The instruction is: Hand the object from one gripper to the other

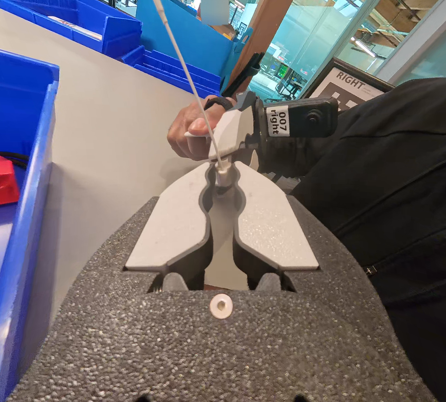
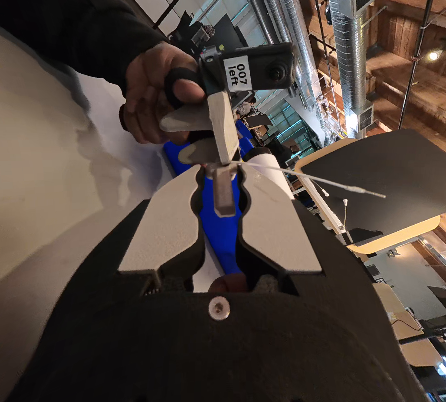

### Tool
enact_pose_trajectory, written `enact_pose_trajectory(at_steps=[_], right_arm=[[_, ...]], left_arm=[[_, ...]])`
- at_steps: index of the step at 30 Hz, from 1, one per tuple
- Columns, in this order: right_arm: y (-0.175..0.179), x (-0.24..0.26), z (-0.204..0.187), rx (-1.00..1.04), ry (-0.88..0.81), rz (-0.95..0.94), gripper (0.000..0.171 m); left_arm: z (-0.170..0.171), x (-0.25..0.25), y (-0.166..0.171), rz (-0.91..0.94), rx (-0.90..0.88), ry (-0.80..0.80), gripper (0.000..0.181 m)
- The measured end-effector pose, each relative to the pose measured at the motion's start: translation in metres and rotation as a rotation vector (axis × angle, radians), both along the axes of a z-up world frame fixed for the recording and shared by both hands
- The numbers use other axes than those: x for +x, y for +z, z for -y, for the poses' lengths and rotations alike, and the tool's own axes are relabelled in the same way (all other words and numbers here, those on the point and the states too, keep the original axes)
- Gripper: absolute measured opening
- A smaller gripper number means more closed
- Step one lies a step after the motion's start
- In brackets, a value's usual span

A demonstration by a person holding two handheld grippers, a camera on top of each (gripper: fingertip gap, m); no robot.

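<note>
Pinching the white plug end of a thin white cable (image 1: 185,72), the left gripper (image 1: 223,174) has its matte grey scalloped fingers nearly closed on the connector, the stiff wire rising up and to the left. Just beyond, the right gripper (image 1: 218,149) meets the same plug from the side; in its own view its tips (image 2: 220,168) are closed around the plug and the other gripper's fingertip. Both cameras carry white printed labels. A glossy blue plastic bin (image 1: 26,149) stands left on the pale table (image 1: 108,125).

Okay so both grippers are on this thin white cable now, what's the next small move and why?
Probably open one gripper slowly. The left gripper and right gripper both pinch the white cable's connector end, tips crossed. Which one is handing over isn't visible.
</note>
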State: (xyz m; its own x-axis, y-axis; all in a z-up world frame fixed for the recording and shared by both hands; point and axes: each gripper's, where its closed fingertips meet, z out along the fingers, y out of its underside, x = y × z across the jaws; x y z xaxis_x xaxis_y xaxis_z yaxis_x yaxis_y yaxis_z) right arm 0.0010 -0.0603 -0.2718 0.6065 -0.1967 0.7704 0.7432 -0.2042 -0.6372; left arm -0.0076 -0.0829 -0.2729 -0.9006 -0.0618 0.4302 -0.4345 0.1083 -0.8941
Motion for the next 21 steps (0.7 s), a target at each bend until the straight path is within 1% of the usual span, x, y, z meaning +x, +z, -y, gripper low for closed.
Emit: enact_pose_trajectory(at_steps=[5, 6, 8, 10, 12, 17, 21], right_arm=[[0.000, 0.009, 0.002, -0.010, -0.049, -0.023, 0.025], [0.000, 0.011, 0.002, -0.003, -0.051, -0.052, 0.025], [0.004, 0.018, 0.005, 0.023, -0.058, -0.134, 0.024], [0.009, 0.025, 0.009, 0.068, -0.068, -0.219, 0.025], [0.014, 0.033, 0.014, 0.111, -0.084, -0.286, 0.025], [0.012, 0.048, 0.025, 0.147, -0.138, -0.367, 0.025], [0.007, 0.055, 0.032, 0.156, -0.170, -0.423, 0.025]], left_arm=[[0.000, 0.009, 0.001, 0.025, -0.008, 0.059, 0.015], [-0.001, 0.013, 0.002, 0.061, -0.005, 0.090, 0.021], [-0.004, 0.021, 0.006, 0.186, 0.010, 0.161, 0.033], [-0.007, 0.027, 0.012, 0.330, 0.024, 0.226, 0.036], [-0.010, 0.030, 0.022, 0.425, 0.012, 0.285, 0.036], [-0.013, 0.036, 0.038, 0.433, -0.117, 0.401, 0.036], [-0.004, 0.028, 0.029, 0.419, -0.166, 0.403, 0.036]])
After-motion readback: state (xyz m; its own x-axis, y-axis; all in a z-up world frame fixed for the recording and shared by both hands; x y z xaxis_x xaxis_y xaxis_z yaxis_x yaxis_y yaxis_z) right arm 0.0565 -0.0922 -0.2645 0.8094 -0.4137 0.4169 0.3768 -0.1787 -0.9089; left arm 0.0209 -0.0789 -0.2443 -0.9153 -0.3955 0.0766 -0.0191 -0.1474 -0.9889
